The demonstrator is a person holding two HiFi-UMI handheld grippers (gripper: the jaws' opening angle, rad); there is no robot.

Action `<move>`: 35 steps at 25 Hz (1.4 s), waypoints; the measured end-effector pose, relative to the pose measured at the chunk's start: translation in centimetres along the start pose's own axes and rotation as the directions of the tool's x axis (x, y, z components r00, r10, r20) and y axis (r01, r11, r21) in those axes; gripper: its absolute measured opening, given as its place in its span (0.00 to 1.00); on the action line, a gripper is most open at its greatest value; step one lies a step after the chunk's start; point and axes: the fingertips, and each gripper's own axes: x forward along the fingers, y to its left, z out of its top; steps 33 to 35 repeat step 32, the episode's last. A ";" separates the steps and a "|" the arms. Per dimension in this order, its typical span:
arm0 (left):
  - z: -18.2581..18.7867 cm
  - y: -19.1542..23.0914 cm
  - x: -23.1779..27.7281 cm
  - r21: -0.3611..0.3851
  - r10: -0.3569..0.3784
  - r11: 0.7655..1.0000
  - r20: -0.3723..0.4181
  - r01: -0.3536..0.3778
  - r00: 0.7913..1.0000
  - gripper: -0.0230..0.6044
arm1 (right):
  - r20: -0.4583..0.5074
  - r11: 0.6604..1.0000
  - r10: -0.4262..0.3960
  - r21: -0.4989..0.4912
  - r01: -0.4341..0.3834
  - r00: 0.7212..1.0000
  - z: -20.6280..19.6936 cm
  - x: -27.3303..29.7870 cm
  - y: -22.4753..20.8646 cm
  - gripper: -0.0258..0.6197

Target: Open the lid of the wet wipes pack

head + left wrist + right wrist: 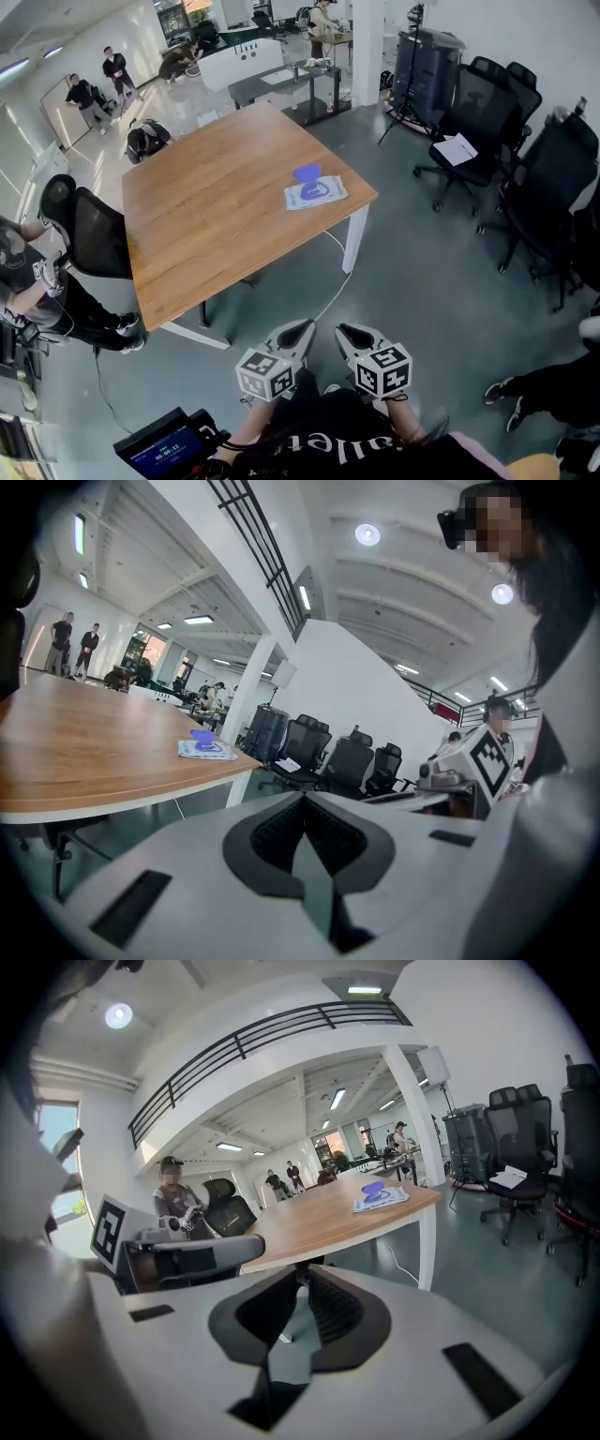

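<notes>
The wet wipes pack (316,193) lies flat near the right corner of the wooden table (206,206), and its purple lid (306,173) stands raised at the pack's far side. The pack (207,749) shows small and far off in the left gripper view, and the pack (380,1197) looks the same in the right gripper view. My left gripper (305,325) and right gripper (345,330) hang side by side close to my body, well short of the table's near edge. Both point toward the table. The left gripper (302,797) and right gripper (302,1274) have their tips together, with nothing between them.
Black office chairs (483,112) stand at the right on the grey floor. A seated person (28,281) and a black chair (94,234) are at the table's left side. A white table leg (355,239) and a cable (328,281) lie between me and the pack. A small screen (164,448) sits at lower left.
</notes>
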 end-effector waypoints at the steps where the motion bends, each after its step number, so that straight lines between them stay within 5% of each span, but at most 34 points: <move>1: 0.0 0.1 0.0 -0.001 0.002 1.000 0.000 -0.002 1.000 0.04 | -0.002 1.000 0.002 -0.004 -0.002 1.000 0.0 0.0 0.0 0.11; 35: -0.4 0.2 -0.1 -0.004 0.018 1.000 -0.006 -0.018 1.000 0.04 | -0.028 0.999 -0.004 -0.049 0.003 1.000 -0.8 0.1 0.0 0.11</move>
